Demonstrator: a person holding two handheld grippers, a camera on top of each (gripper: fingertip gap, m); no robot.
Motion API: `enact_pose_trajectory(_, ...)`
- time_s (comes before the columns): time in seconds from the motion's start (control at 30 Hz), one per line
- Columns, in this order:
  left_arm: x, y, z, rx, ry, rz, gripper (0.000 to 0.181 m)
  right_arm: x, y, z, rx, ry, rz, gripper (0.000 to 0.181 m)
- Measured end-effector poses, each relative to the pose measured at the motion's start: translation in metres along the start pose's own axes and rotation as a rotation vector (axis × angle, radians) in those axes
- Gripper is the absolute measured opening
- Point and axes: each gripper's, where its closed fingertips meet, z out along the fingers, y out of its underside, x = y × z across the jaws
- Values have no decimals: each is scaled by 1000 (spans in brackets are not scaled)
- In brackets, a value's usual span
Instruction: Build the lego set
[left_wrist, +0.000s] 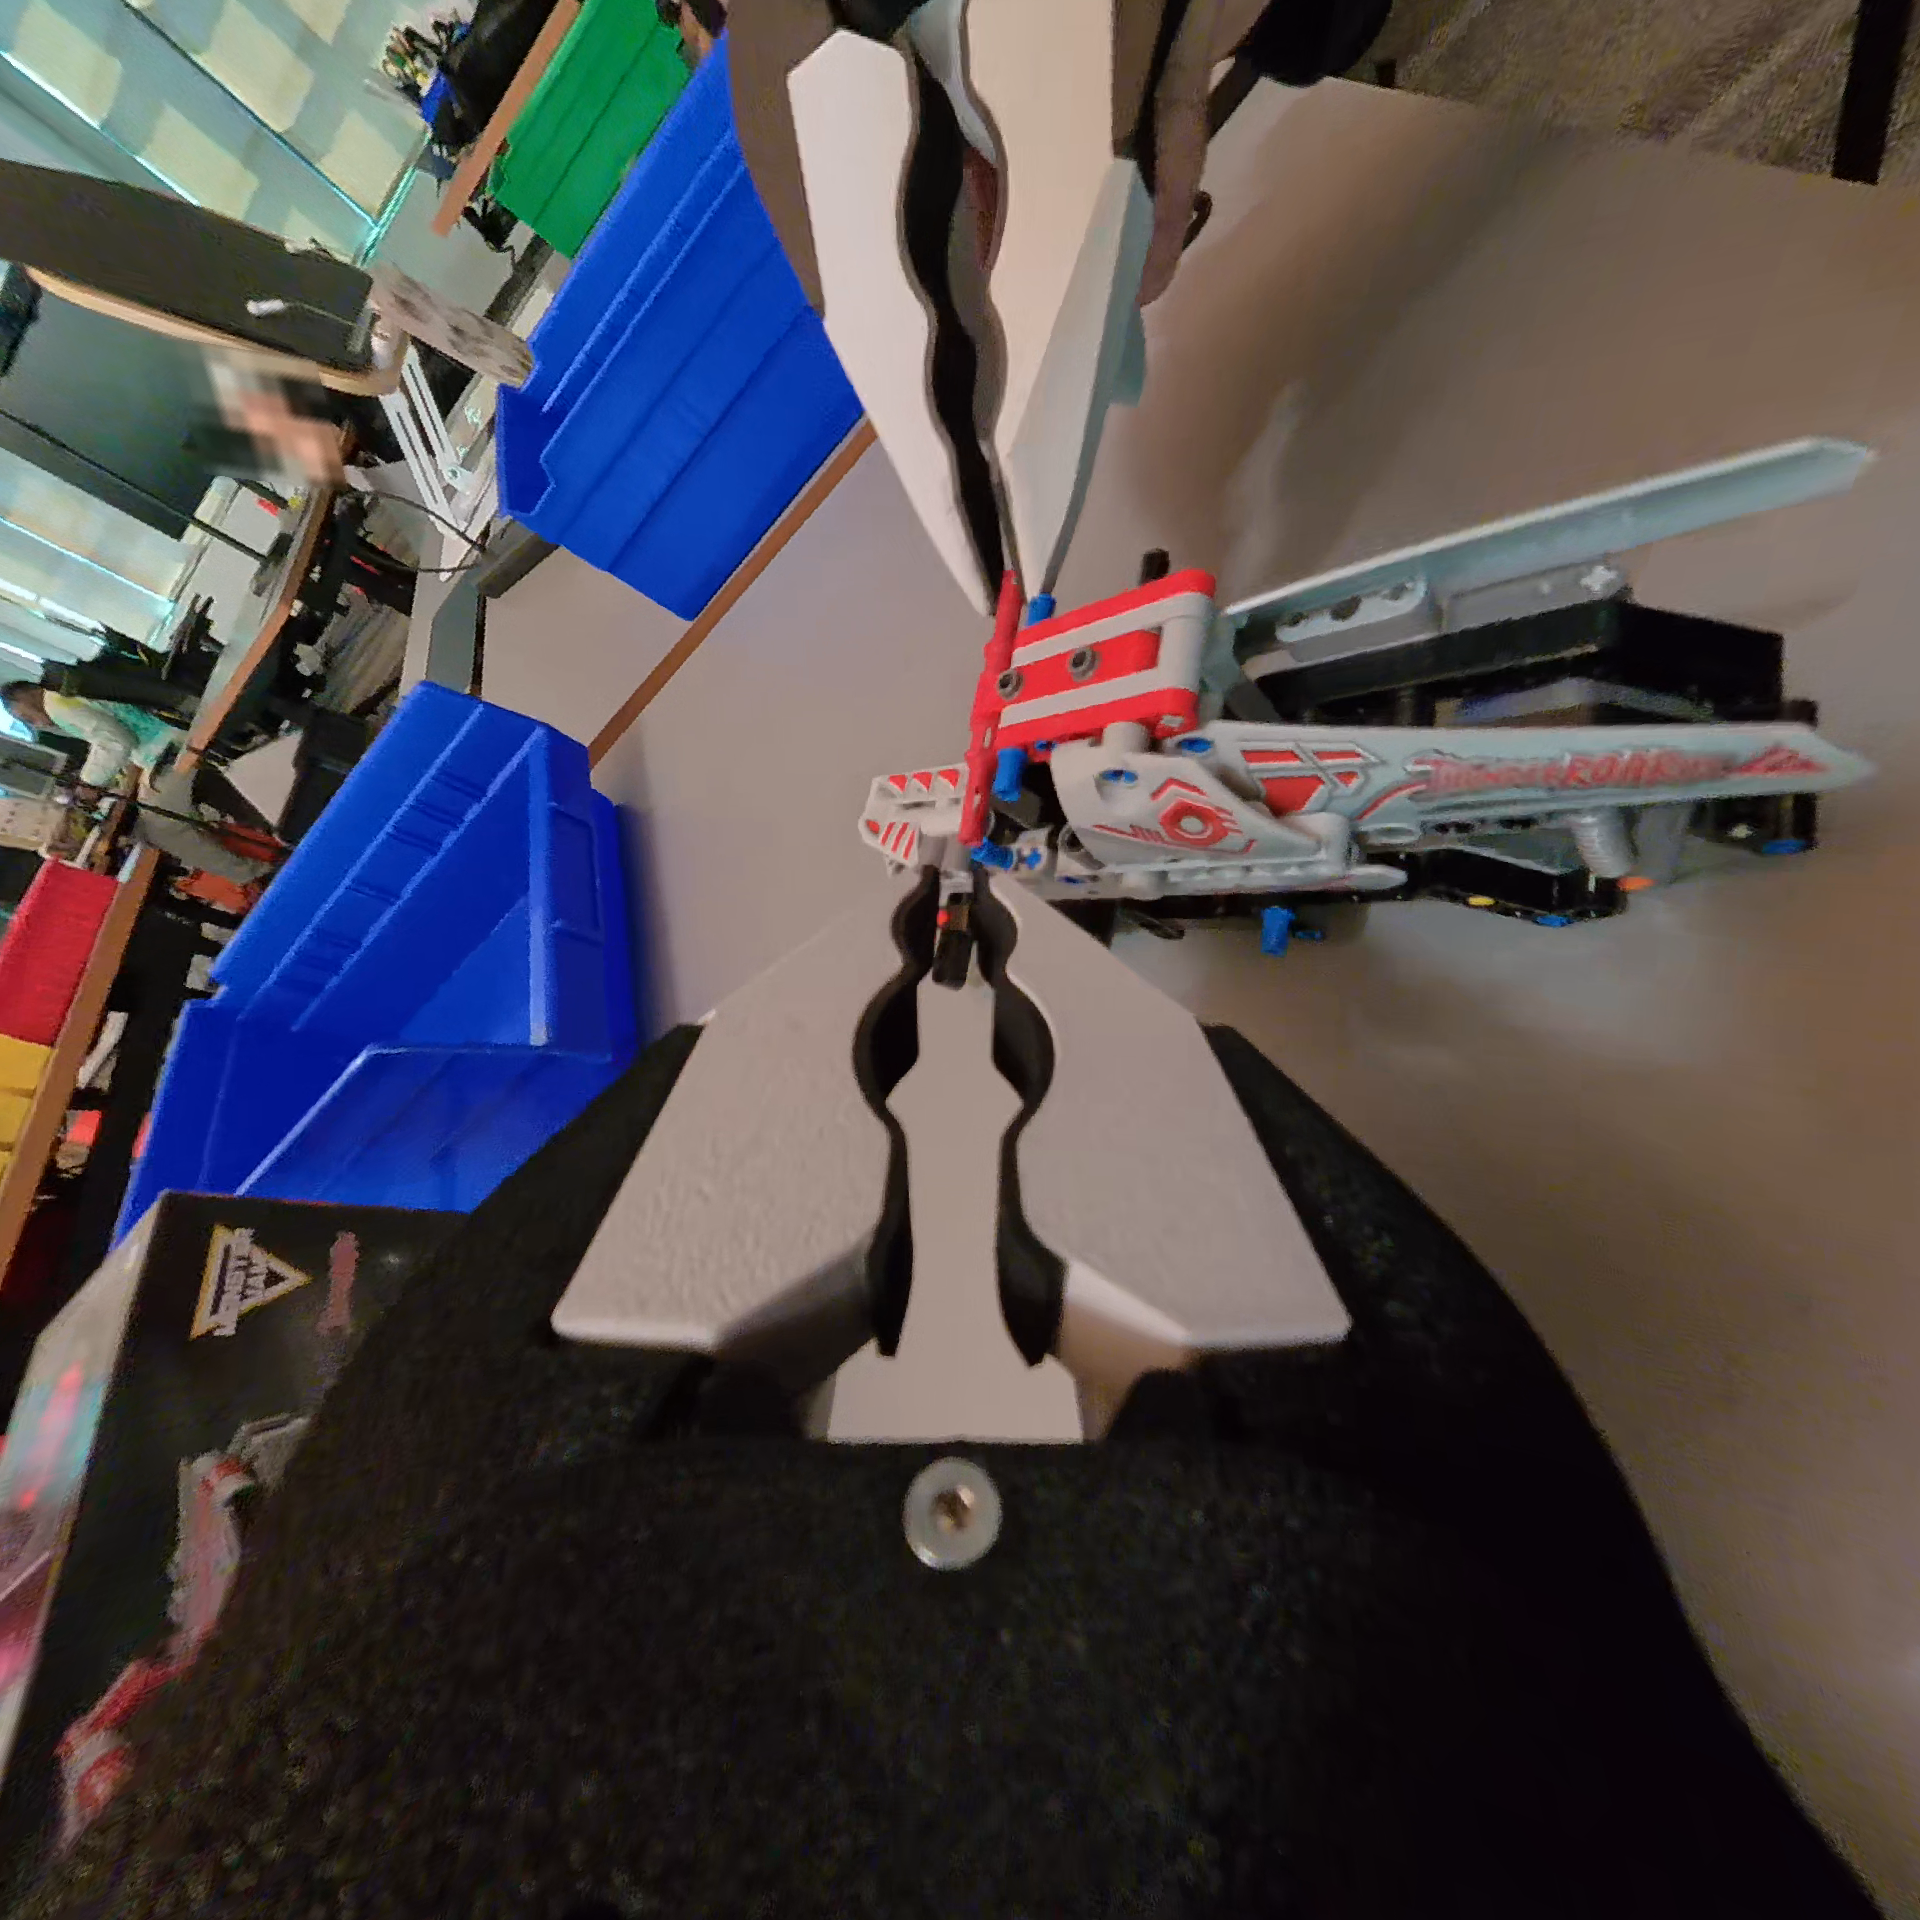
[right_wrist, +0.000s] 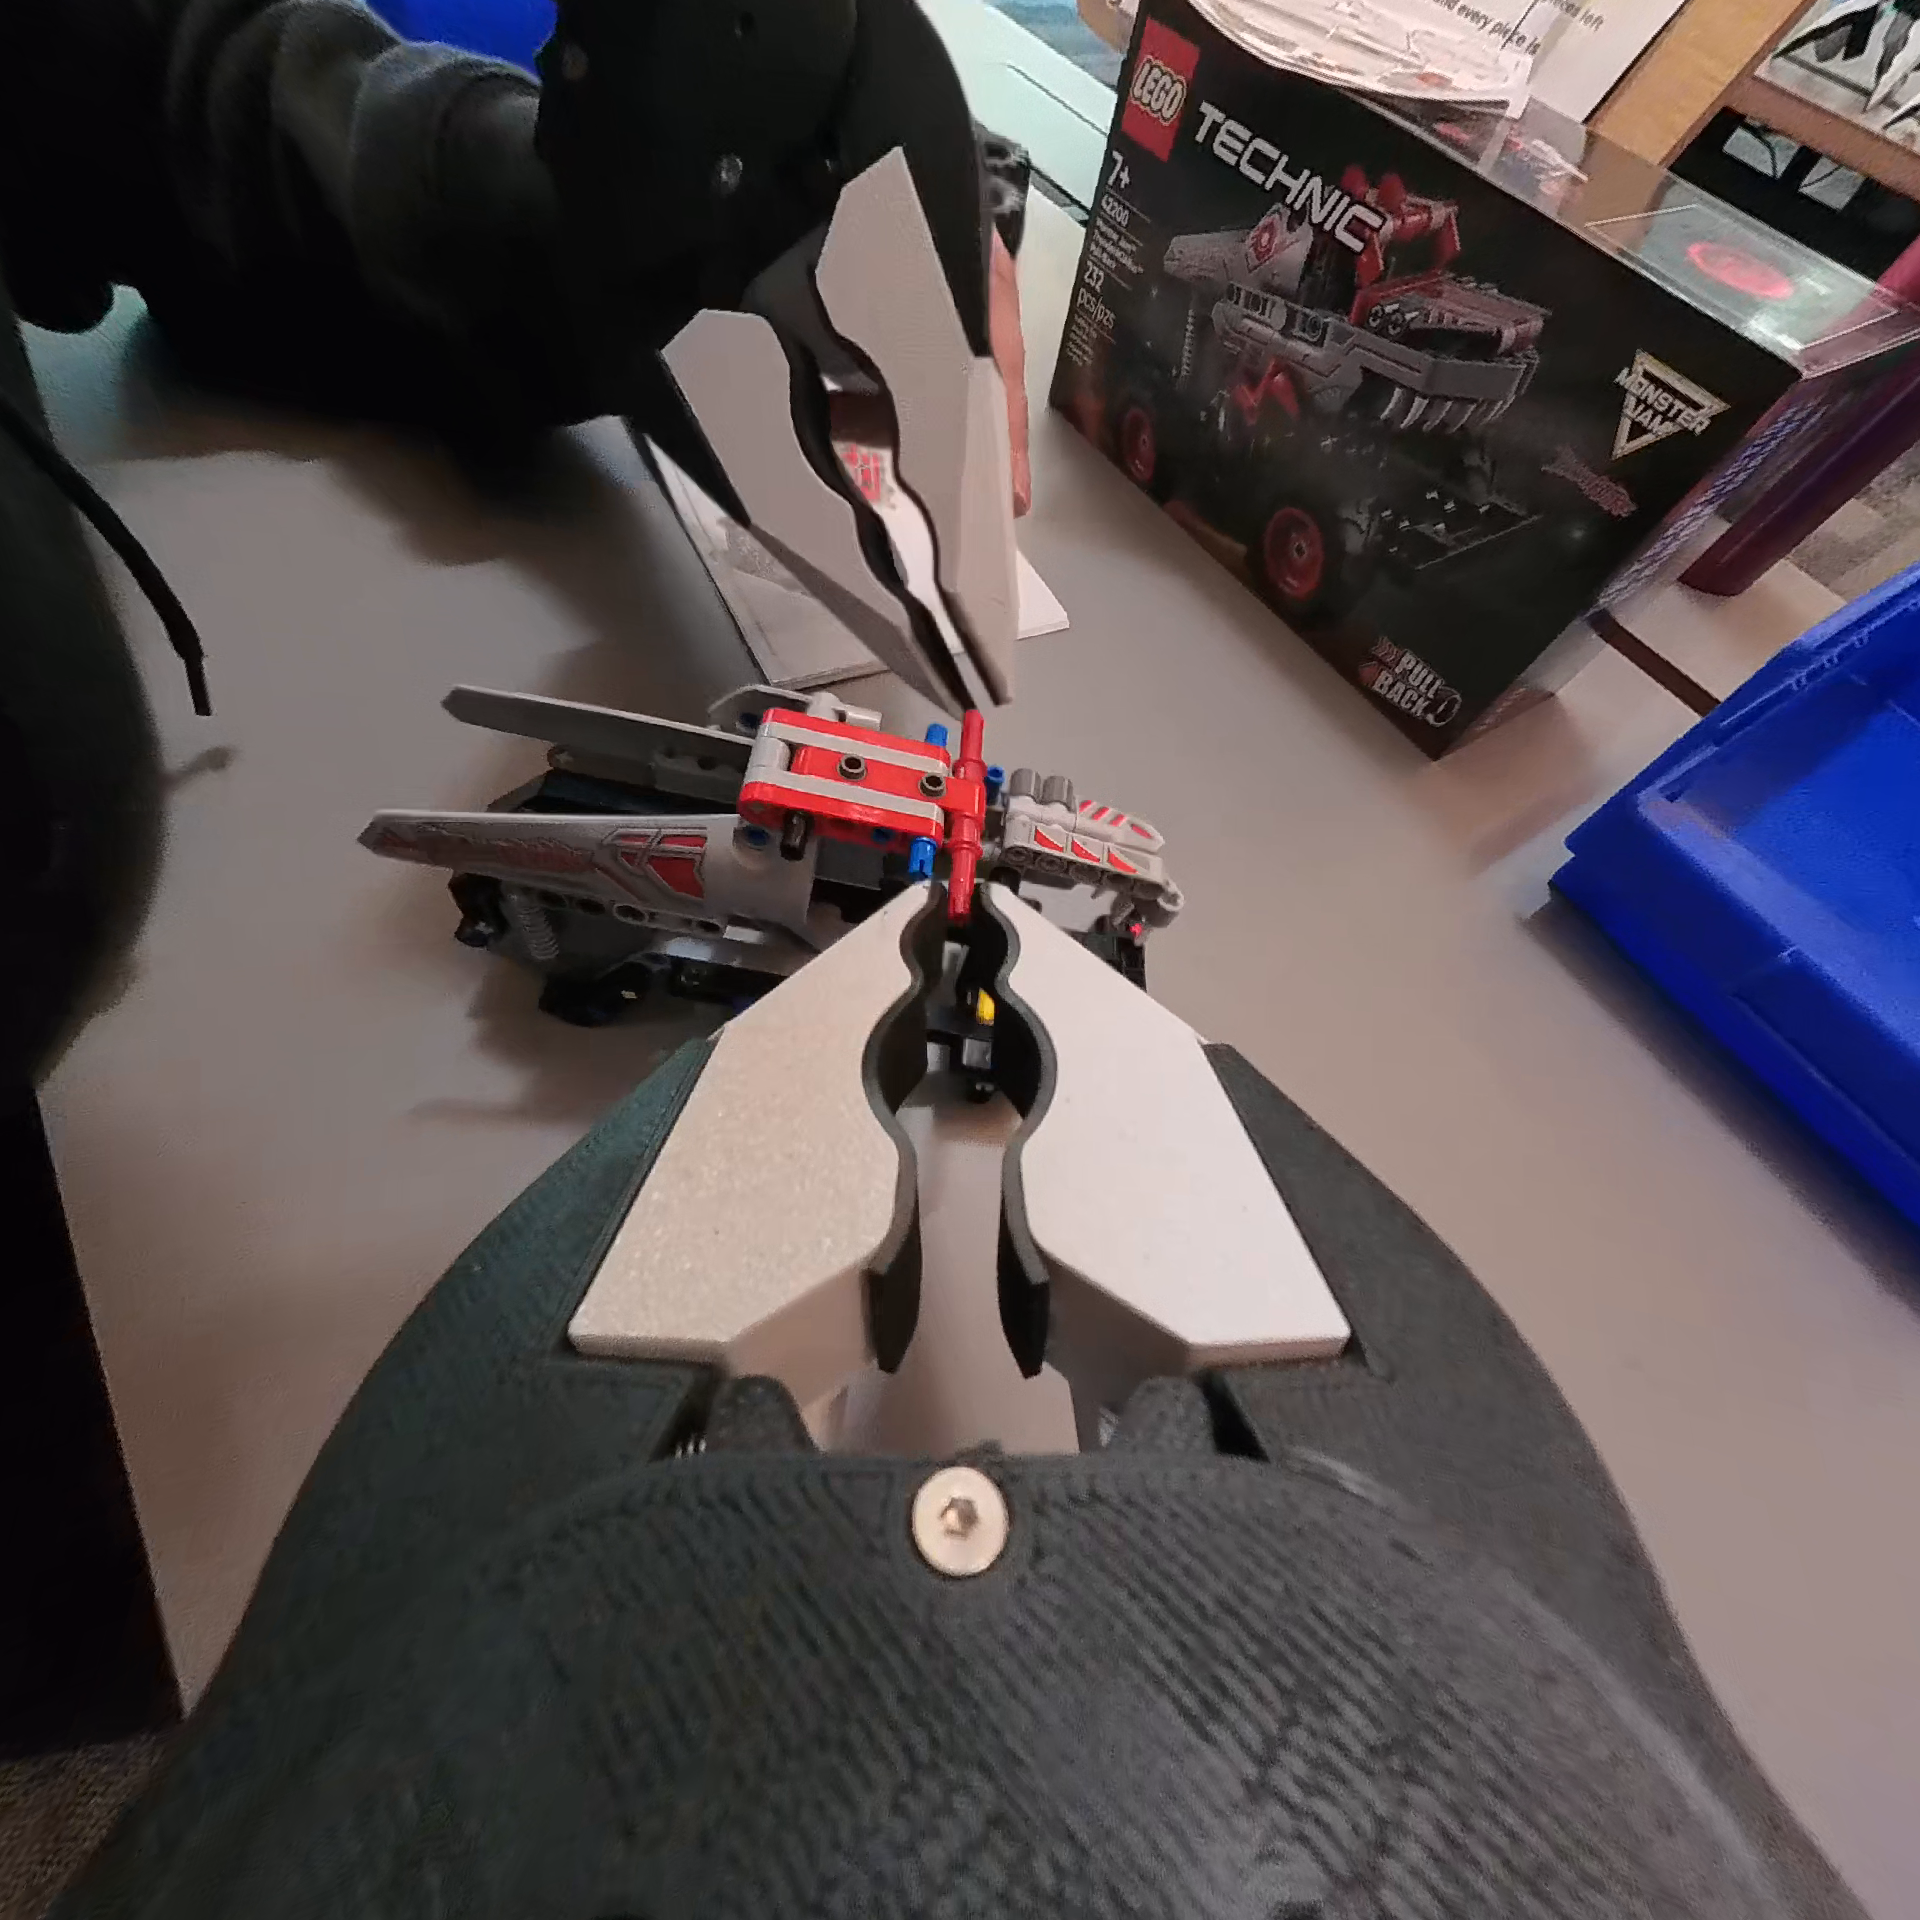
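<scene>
The half-built grey, red and black Lego truck (left_wrist: 1299, 810) lies on the beige table (right_wrist: 1351, 1039); it also shows in the right wrist view (right_wrist: 644, 831). A red axle (right_wrist: 968, 800) runs through its red frame (right_wrist: 852, 779). My right gripper (right_wrist: 961, 904) is shut on the near end of this axle; in the left wrist view it comes in from above (left_wrist: 1013, 592). My left gripper (left_wrist: 956, 894) is shut, with its tips at the axle's (left_wrist: 982, 717) other end. In the right wrist view it (right_wrist: 987, 691) sits just above the axle's top; whether it pinches the axle is unclear.
The set's box (right_wrist: 1403, 364) stands behind the truck, with an instruction booklet (right_wrist: 790, 613) lying next to it. A blue bin (right_wrist: 1787, 862) is at the right. In the left wrist view two blue bins (left_wrist: 665, 364) (left_wrist: 436, 935) line the table's edge. A dark sleeve (right_wrist: 364, 208) rests at the back left.
</scene>
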Motion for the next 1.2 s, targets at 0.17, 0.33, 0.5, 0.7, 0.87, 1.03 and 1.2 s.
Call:
enact_pose_trajectory(0.17, -1, 5, 3, -14, -6, -45, 5, -2, 0, -1, 45, -7, 82, 3)
enact_pose_trajectory(0.33, -8, 4, -1, -25, -33, -103, 6, -1, 2, -12, 45, 12, 127, 3)
enact_pose_trajectory(0.5, -26, 6, -14, -56, -81, -156, 5, 0, -6, -31, 62, 120, 70, 16)
enact_pose_trajectory(0.7, -37, -3, -51, -88, -133, -254, 5, -22, -6, -15, -166, 188, -420, 53)
enact_pose_trajectory(0.87, -15, 6, -102, -115, -136, -397, 8, -23, -9, -5, -389, -8, -809, 64)
enact_pose_trajectory(1.03, 41, 33, -156, -167, -119, -555, 8, -26, 0, 10, -529, -280, -929, 69)
enact_pose_trajectory(1.2, 95, 58, -200, -221, -131, -686, 9, -32, -2, 24, -539, -430, -895, 52)
